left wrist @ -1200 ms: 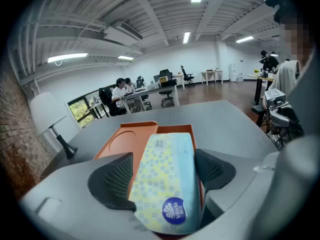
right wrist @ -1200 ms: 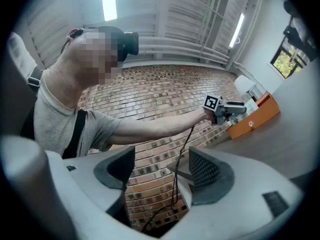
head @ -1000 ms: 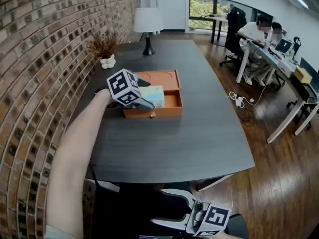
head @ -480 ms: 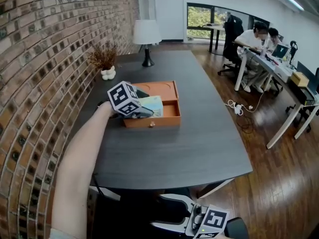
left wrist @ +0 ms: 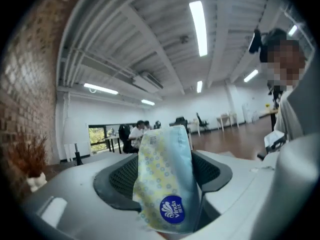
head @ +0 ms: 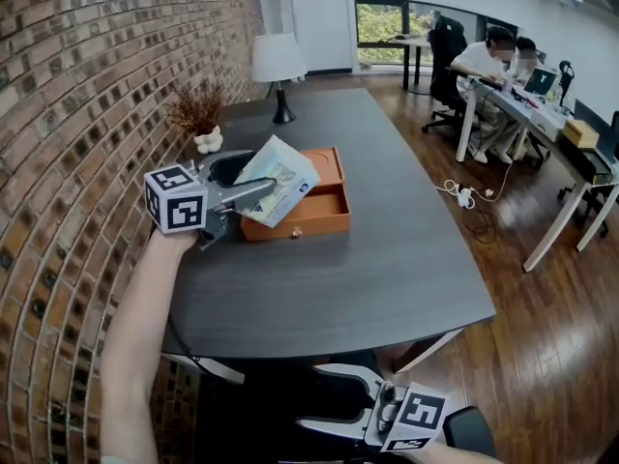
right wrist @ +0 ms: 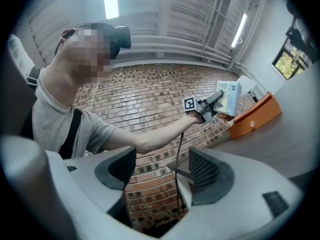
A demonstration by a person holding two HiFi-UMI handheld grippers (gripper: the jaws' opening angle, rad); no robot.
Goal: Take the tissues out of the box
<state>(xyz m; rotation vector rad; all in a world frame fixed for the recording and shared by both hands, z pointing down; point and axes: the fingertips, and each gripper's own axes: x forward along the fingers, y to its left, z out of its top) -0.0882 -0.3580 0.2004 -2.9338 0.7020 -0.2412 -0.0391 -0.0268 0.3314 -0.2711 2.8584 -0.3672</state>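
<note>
A brick wall runs down the left side, with the dark table set against it. On the far part of the table, near the wall, a bunch of dried twigs stands in a small white vase. Behind it is a lamp with a white shade.

The person's bare left arm reaches along the wall side and holds the left gripper above the table. Its jaws are clamped on the pack of tissues, pale blue and yellow with a round blue label. The pack is raised and tilted over the left end of the orange box. In the head view it hides that end of the box. The right gripper view shows the pack held up above the box rather than resting in it. The box lies open on the table, with a small knob on its front wall.

The right gripper sits low at the bottom of the head view, below the table's near edge and well apart from the box. Its jaws stand wide apart and grip nothing.

To the right of the table lies a wooden floor, with a white cable on it near the table's edge. Farther right, people sit at a row of desks, with a black chair beside them and a window behind.
</note>
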